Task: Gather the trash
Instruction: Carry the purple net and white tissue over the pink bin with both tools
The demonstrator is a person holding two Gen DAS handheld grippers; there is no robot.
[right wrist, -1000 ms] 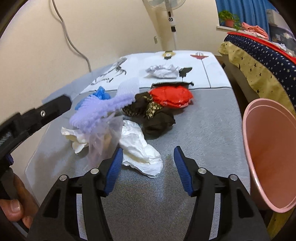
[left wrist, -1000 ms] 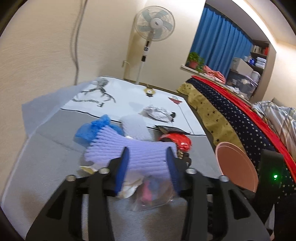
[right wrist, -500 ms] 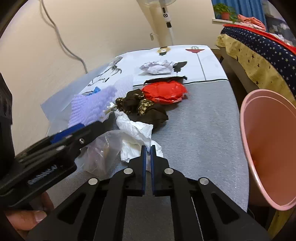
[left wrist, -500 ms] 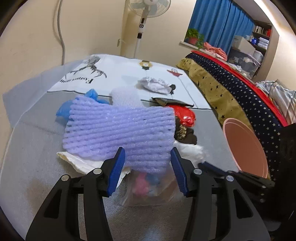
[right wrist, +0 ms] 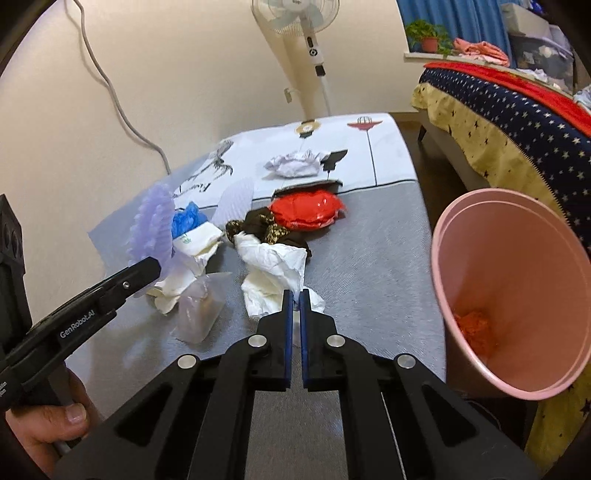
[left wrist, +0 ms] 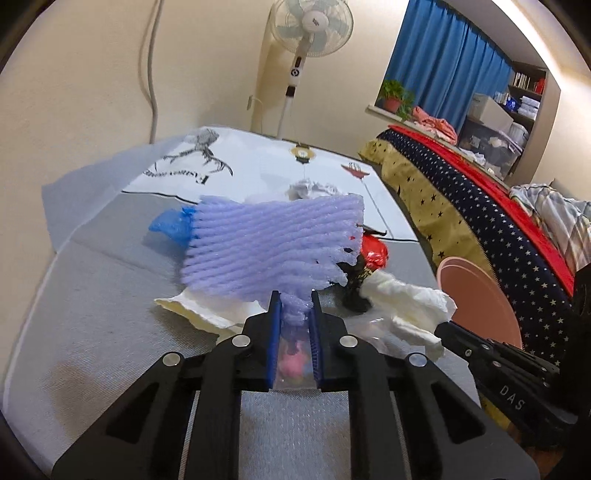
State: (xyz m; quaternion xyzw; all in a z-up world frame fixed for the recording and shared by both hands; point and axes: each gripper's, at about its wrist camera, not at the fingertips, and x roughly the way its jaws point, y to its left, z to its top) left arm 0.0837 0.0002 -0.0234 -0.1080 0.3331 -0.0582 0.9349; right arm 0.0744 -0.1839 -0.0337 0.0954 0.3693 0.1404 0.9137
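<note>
My left gripper (left wrist: 294, 299) is shut on the lower edge of a purple foam net (left wrist: 269, 247) and holds it up above the trash pile; the net also shows in the right wrist view (right wrist: 153, 229). My right gripper (right wrist: 294, 295) is shut on a crumpled white tissue (right wrist: 273, 269), which trails over the grey mat; the tissue also shows in the left wrist view (left wrist: 406, 302). A pink bin (right wrist: 517, 288) stands at the right with an orange scrap inside. A clear plastic bag (right wrist: 197, 306) lies under the net.
On the mat lie a red wrapper (right wrist: 304, 212), a dark patterned wrapper (right wrist: 264, 227), a blue bag (right wrist: 186, 221), white paper (right wrist: 195, 243) and a crumpled tissue (right wrist: 293, 164) further back. A bed (right wrist: 517, 110) runs along the right. A fan (right wrist: 295, 14) stands by the wall.
The left gripper has closed on the purple net and lifted it. The right gripper shut on the white tissue half a second ago and has drawn it up from the pile.
</note>
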